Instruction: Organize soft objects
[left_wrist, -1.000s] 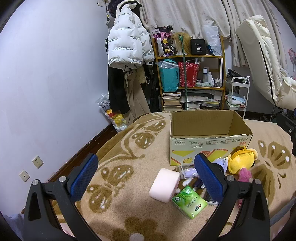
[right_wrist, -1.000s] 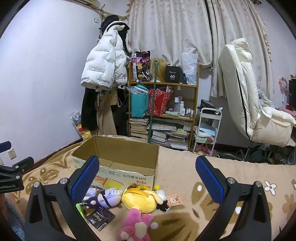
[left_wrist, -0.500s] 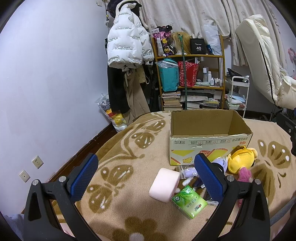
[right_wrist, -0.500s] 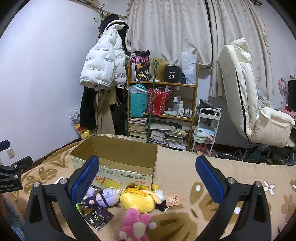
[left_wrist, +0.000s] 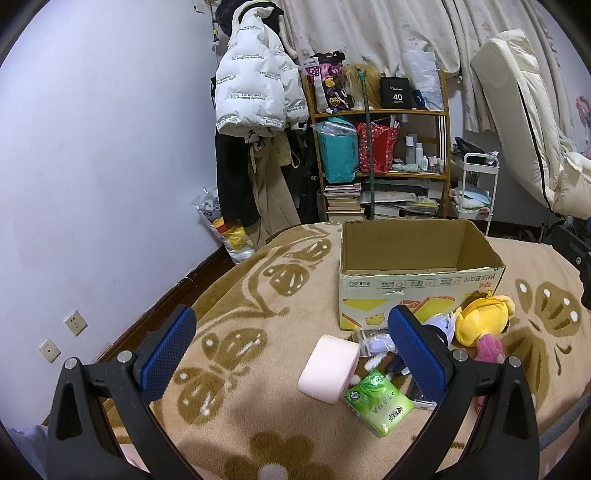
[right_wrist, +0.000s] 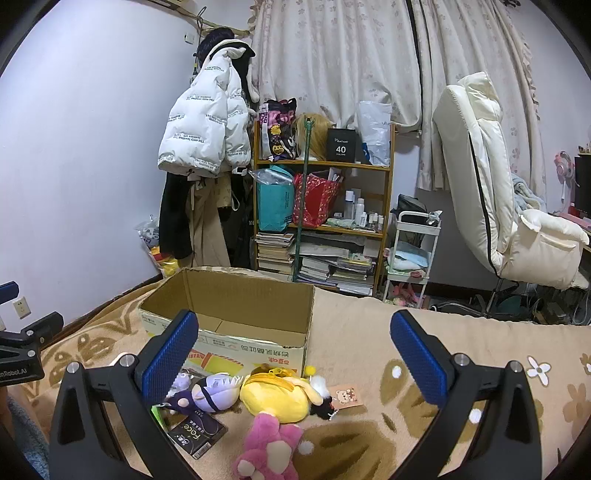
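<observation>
The left gripper (left_wrist: 291, 350) hangs over a beige blanket (left_wrist: 258, 295) with brown butterfly patterns, its jaws wide apart and holding nothing. The right gripper (right_wrist: 295, 354) is likewise spread wide and empty.

An open cardboard box (left_wrist: 417, 273) stands on the blanket, its inside bare as far as the views show. The soft things lie in a cluster just in front of it. A pink roll (left_wrist: 328, 369) rests on its side, nearest the left gripper, with a green tissue pack (left_wrist: 376, 402) touching it on the near side. To the right lie a purple-and-white plush (right_wrist: 210, 393), a yellow plush (right_wrist: 277, 391) close against the box's front wall, and a pink plush (right_wrist: 269, 454) just in front of the yellow one. A dark flat packet (right_wrist: 197, 434) lies beside the purple plush, and a small tag with a bear (right_wrist: 347, 397) sits at the yellow plush's right.

From the left view, the right-hand finger (left_wrist: 417, 354) hides part of the purple plush. Behind the bed stand a cluttered wooden shelf (right_wrist: 325, 221), a hanging white puffer jacket (right_wrist: 207, 136), a small white cart (right_wrist: 413, 254) and a cream chair (right_wrist: 498, 199).
</observation>
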